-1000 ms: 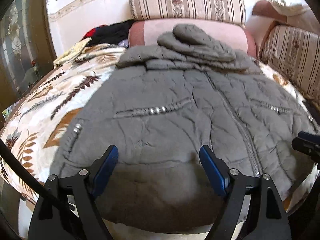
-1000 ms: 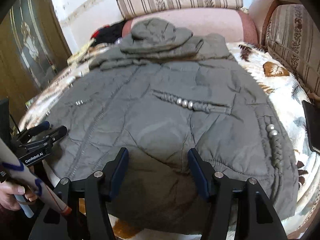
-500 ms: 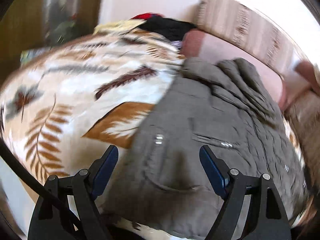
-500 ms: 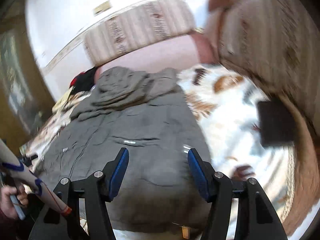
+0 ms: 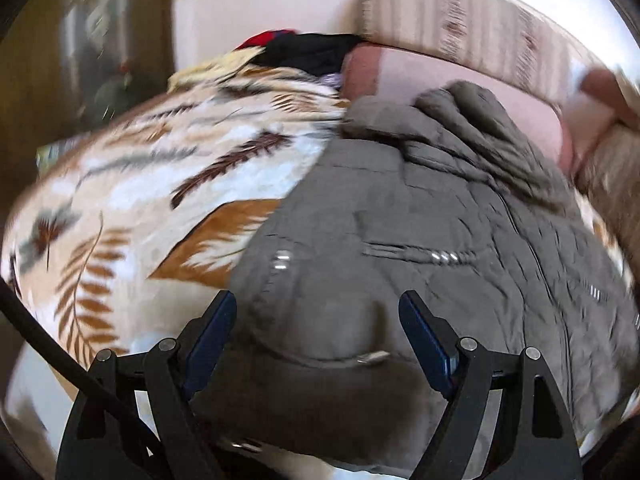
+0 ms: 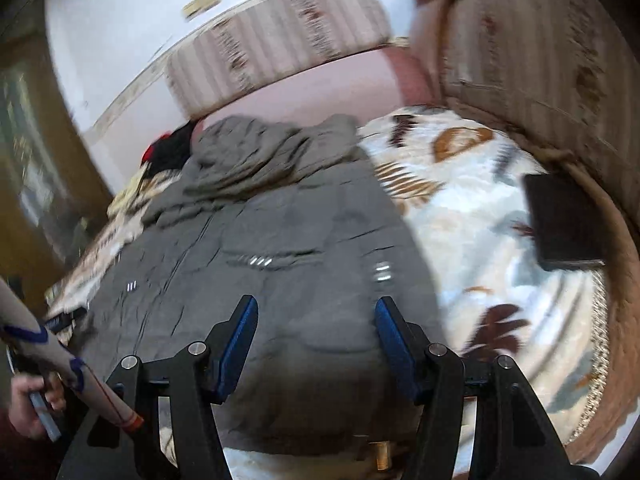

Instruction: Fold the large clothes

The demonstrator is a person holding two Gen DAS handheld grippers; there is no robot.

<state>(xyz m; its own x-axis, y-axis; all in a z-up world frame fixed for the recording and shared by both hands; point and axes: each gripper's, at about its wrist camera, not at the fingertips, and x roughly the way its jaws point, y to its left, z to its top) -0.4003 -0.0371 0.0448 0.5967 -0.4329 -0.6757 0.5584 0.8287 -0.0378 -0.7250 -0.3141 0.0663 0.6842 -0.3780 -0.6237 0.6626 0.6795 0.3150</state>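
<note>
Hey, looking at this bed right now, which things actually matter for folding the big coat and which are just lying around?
Part of the job:
grey padded jacket, spread flat on the patterned blanket
left gripper, jaws open, empty
right gripper, jaws open, empty

Just lying about:
dark flat rectangular object on the blanket's right side
black and red clothes by the wall
striped cushions

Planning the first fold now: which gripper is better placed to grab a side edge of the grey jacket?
Left. The left gripper has the jacket side edge just inside its left finger; the right gripper has only jacket fabric between its fingers. Both are open.
</note>
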